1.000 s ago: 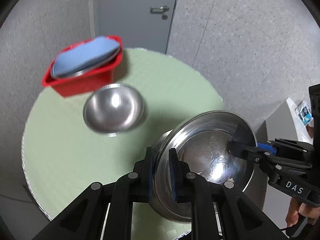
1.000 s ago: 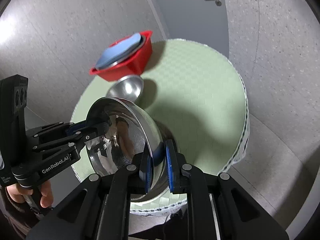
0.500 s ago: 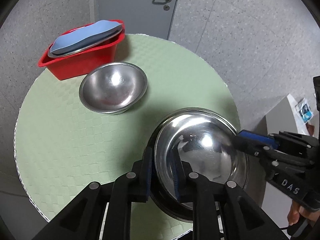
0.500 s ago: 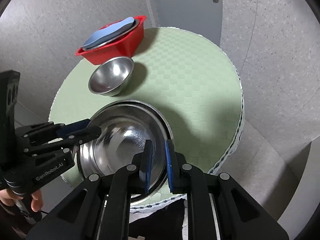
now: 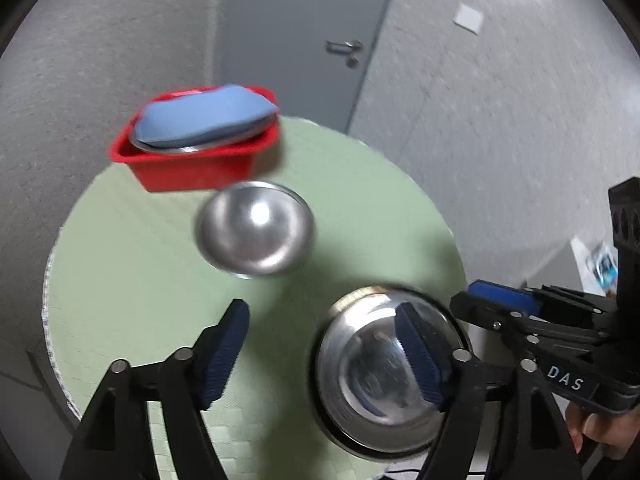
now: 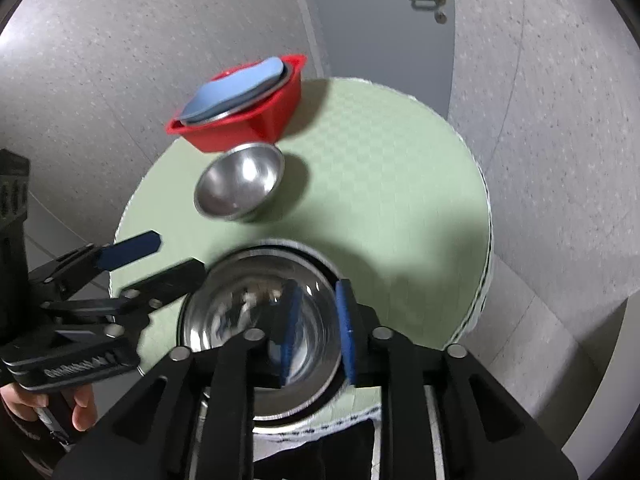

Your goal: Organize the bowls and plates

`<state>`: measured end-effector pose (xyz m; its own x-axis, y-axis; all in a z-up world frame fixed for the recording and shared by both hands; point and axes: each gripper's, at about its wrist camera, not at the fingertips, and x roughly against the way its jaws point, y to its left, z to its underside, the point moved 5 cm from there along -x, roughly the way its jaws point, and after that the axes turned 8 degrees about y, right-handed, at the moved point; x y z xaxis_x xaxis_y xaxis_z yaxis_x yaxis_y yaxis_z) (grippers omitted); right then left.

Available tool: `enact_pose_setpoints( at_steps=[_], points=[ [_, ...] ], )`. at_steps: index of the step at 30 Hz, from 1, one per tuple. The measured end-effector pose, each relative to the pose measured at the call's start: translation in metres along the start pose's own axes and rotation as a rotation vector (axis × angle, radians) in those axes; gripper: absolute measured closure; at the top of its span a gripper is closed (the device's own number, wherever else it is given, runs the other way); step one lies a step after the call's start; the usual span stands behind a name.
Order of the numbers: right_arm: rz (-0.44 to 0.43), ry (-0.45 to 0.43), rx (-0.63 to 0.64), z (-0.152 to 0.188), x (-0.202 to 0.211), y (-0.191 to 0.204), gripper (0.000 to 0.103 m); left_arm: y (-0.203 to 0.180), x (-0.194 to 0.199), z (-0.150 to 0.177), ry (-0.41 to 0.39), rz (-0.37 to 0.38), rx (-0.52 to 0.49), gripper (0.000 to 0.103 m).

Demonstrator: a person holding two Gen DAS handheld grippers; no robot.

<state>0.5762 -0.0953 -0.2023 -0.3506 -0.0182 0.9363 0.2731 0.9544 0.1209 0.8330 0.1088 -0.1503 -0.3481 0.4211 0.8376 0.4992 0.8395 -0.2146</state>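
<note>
The jaws of the left gripper [image 5: 320, 344] are opening and are spread wide, one pad over bare cloth, the other above the large shiny steel bowl [image 5: 384, 376], which is not pressed. The jaws of the right gripper [image 6: 316, 332] are opening too; the bowl's near rim is straddled by the blue pads [image 6: 344, 332], a gap showing. The large bowl [image 6: 256, 320] is set at six o'clock on the round table covered in pale green checked cloth [image 6: 380, 168]. A smaller steel bowl [image 5: 254, 230] is seen near the centre. At eleven o'clock a red plastic tub [image 5: 196, 160] is stood, a blue plate [image 5: 204, 120] laid on steel dishes inside.
</note>
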Motion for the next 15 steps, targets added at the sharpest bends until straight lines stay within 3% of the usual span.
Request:
enact_pose_setpoints(
  at_steps=[5, 15],
  points=[
    [-0.026, -0.007, 0.049, -0.034, -0.005, 0.002, 0.062, 0.029, -0.003, -0.008, -0.010, -0.031, 0.113, 0.025],
    [-0.090, 0.091, 0.128, -0.103, -0.065, 0.003, 0.061, 0.077, -0.057, -0.034, 0.069, -0.088, 0.286, 0.023]
  ],
)
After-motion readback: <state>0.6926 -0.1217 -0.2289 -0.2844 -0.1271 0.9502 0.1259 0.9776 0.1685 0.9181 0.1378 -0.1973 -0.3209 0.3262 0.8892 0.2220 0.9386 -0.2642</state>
